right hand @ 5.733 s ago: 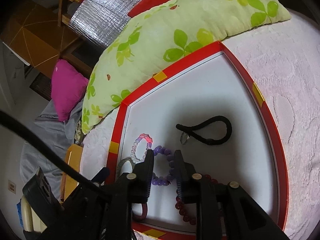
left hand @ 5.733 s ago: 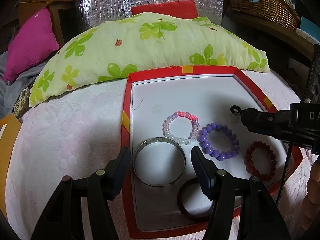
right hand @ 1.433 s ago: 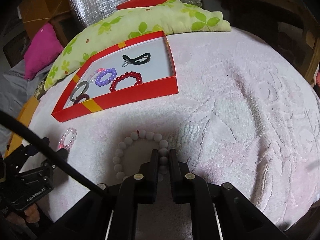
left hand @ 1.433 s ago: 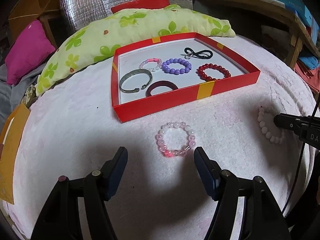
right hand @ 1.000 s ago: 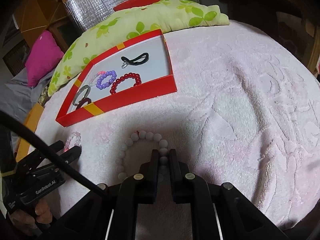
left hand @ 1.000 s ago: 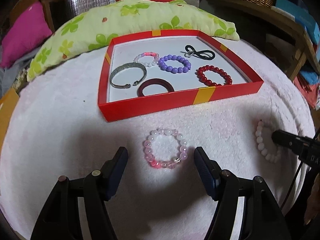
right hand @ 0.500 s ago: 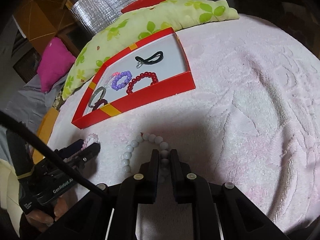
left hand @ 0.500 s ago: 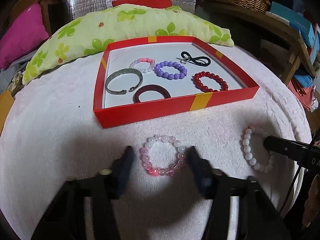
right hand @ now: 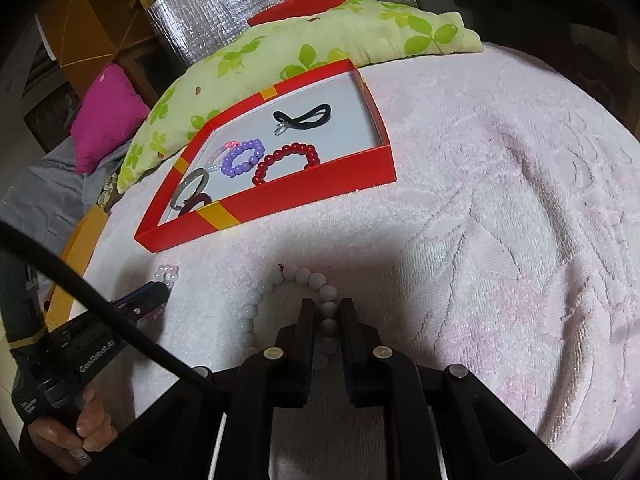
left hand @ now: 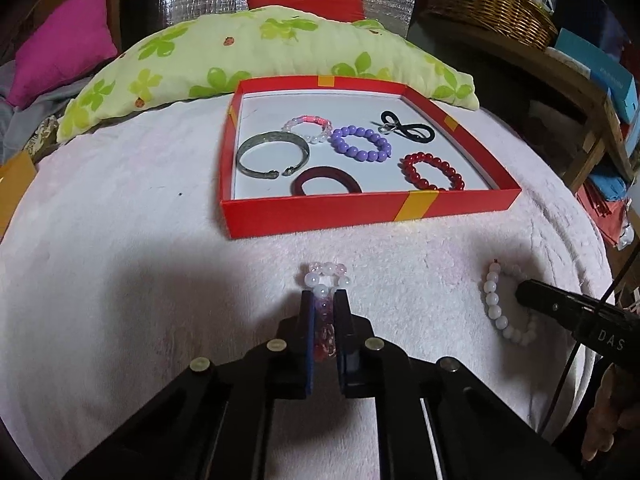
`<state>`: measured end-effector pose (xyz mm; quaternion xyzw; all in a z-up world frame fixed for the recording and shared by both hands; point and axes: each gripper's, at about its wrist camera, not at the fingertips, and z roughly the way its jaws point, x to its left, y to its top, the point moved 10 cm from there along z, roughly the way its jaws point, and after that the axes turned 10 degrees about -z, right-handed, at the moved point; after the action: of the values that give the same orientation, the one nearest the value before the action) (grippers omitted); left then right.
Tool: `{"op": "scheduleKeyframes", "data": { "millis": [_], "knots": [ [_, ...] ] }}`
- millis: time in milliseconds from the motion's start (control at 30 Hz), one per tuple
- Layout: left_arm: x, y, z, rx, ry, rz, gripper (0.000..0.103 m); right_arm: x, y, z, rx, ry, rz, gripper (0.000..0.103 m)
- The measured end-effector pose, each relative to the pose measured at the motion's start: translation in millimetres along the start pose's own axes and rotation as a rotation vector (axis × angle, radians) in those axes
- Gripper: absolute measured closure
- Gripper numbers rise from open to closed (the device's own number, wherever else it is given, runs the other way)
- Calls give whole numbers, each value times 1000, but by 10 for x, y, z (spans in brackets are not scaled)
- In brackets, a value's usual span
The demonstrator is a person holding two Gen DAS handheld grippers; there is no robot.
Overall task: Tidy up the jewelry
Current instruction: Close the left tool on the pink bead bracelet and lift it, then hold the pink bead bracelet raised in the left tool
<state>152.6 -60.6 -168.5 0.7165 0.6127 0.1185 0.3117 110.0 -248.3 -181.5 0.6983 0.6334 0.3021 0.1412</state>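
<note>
Wicker basket [left hand: 492, 4]: left view only

White capital letters "DAS", cut off at the picture's edge, stand on the black body of the right tongs [left hand: 524, 294] in the left wrist view. In the right wrist view, white lettering reading "GenRobot.AI" runs along the black body of the left tongs [right hand: 162, 289], just above the hand [right hand: 72, 428] that grips it. A blue box [left hand: 600, 66] on the shelf at the upper right of the left wrist view bears a line of small print, too small to be read.
</note>
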Motion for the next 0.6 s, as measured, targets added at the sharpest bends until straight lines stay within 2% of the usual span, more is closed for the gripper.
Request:
{"op": "scheduleKeyframes", "data": {
  "millis": [167, 300, 333, 367, 400, 600],
  "knots": [
    [54, -66, -55, 13, 2, -30, 95, 32, 12, 1, -8, 41, 18, 73],
    [37, -88, -63, 11, 16, -7, 95, 72, 12, 0, -8, 14, -27, 74],
    [33, -91, -60, 13, 18, -4, 95, 85, 10, -2, -7, -1, -49, 76],
    [34, -91, -56, 14, 20, -4, 95, 92, 8, -10, -10, -28, -73, 86],
    [37, -90, -55, 15, 20, -5, 95, 90, 5, -14, -9, -68, -109, 91],
    [28, -96, -52, 11, 34, 11, 95, 110, 13, -17, -19, -96, -153, 92]
  ]
}}
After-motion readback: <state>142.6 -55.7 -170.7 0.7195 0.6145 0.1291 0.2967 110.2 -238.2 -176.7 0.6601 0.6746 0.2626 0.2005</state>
